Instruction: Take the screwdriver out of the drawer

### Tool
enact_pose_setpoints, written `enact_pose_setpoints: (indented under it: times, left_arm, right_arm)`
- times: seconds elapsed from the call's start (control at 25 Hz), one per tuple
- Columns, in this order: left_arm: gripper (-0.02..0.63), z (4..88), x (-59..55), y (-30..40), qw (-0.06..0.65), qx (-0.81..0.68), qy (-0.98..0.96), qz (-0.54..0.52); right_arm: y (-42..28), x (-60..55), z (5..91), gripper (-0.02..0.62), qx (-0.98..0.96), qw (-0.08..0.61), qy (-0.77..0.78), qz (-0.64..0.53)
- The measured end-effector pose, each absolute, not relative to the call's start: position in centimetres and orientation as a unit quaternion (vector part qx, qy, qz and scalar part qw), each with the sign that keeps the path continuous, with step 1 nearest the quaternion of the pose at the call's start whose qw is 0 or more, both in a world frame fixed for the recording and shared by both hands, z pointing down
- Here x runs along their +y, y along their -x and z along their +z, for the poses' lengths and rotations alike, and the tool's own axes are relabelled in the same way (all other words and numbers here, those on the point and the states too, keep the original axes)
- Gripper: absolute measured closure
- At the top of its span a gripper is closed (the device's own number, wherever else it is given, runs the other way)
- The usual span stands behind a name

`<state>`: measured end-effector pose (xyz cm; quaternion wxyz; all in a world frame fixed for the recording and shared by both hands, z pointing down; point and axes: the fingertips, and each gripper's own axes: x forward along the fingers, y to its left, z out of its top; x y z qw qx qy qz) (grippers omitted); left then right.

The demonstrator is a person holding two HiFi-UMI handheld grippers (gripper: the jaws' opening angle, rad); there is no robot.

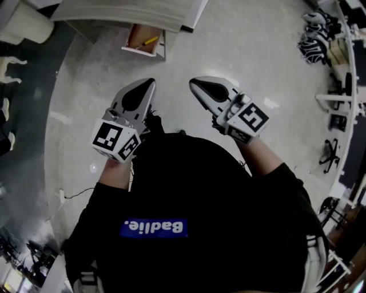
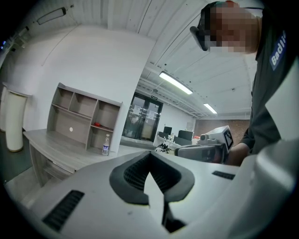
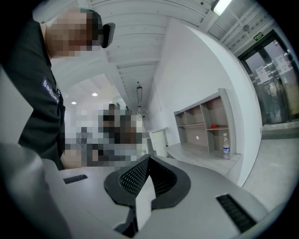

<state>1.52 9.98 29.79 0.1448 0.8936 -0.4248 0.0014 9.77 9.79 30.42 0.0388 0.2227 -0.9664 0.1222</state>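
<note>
Across a pale office floor, the table's (image 1: 114,14) open drawer (image 1: 132,35) is holding the yellow screwdriver (image 1: 147,41). The left hand-held gripper (image 1: 150,84) and right hand-held gripper (image 1: 194,84) are hovering well short, clenched empty; one should probably be opening before reaching in.

Head view looks steeply down; both gripper views face level toward the shelved desk (image 2: 65,149).
</note>
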Motion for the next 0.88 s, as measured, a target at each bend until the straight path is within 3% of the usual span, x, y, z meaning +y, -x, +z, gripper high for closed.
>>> enact_pose_setpoints:
  times: [0.88]
  left_arm:
    - [0.609,30.3,-6.2,5.8,0.13,-0.316,-0.939,0.029]
  right_arm:
    - [-0.6,-6.1,29.5,0.565,-0.939,0.059,-0.309,0.137]
